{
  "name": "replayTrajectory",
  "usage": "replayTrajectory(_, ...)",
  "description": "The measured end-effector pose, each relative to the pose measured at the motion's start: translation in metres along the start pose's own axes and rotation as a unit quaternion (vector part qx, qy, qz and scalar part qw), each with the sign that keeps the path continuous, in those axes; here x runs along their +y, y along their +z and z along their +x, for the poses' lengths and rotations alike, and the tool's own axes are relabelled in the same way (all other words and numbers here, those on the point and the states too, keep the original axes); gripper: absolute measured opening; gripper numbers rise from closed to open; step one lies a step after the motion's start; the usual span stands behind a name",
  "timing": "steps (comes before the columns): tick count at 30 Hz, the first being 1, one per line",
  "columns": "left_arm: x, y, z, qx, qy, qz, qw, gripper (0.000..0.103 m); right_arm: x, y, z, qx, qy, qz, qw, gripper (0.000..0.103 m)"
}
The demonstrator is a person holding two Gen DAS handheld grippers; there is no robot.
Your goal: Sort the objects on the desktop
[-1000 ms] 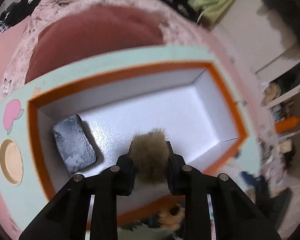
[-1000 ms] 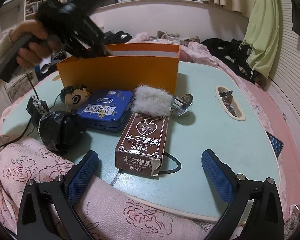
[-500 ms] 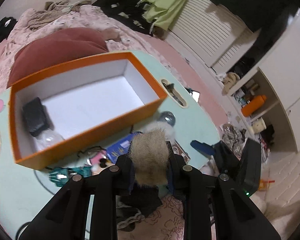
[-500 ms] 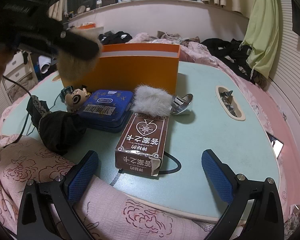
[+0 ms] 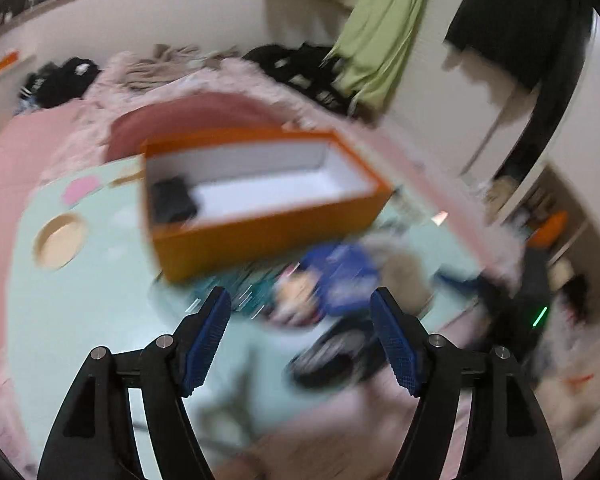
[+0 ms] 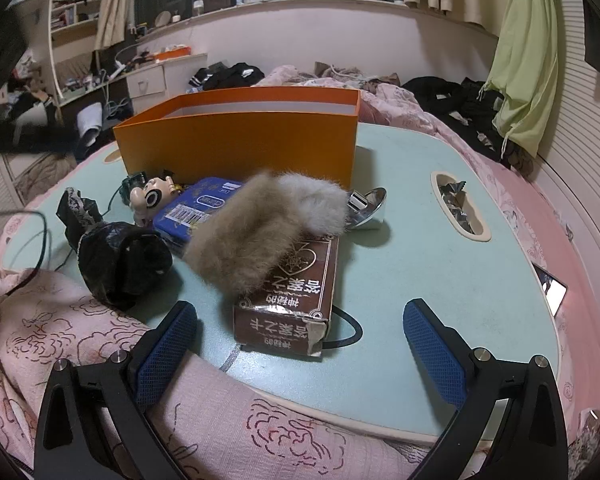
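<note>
My left gripper (image 5: 300,340) is open and empty above the table; its view is blurred. The orange box (image 5: 260,200) lies ahead of it, holding a black object (image 5: 172,200) at its left end. In the right wrist view the box (image 6: 240,136) stands at the back. A tan fur piece (image 6: 240,244) lies across a brown carton (image 6: 296,292) and a blue tin (image 6: 196,208), beside a white fur piece (image 6: 316,204). My right gripper (image 6: 300,348) is open and empty at the table's near edge.
A small cartoon figure (image 6: 152,196), a black bag (image 6: 120,256) and a shiny metal piece (image 6: 364,208) lie on the pale green table (image 6: 440,248). A slot with foil (image 6: 456,204) is at the right. Pink bedding (image 6: 80,344) surrounds the table.
My left gripper let go of the tan fur piece, which now lies on the carton and tin. The left gripper opened and swung back towards the box. The right gripper stayed still.
</note>
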State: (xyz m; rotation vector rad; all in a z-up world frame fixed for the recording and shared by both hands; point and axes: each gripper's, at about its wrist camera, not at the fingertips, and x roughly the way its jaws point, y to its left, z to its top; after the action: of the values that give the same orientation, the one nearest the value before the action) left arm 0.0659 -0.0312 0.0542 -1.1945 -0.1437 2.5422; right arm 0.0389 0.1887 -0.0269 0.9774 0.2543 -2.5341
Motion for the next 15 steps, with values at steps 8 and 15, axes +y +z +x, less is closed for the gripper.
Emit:
replayTrajectory(8,-0.008,-0.051,0.038,0.050,0.061,0.060,0.9951,0.083,0.000,0.000,0.000,-0.001,0.000,-0.001,1.000,0.103)
replayTrajectory(15,0.007,-0.038,0.059,0.034,0.114,0.022,0.9927,0.103,0.000,0.000,0.000,-0.001,0.001,-0.001,1.000,0.103)
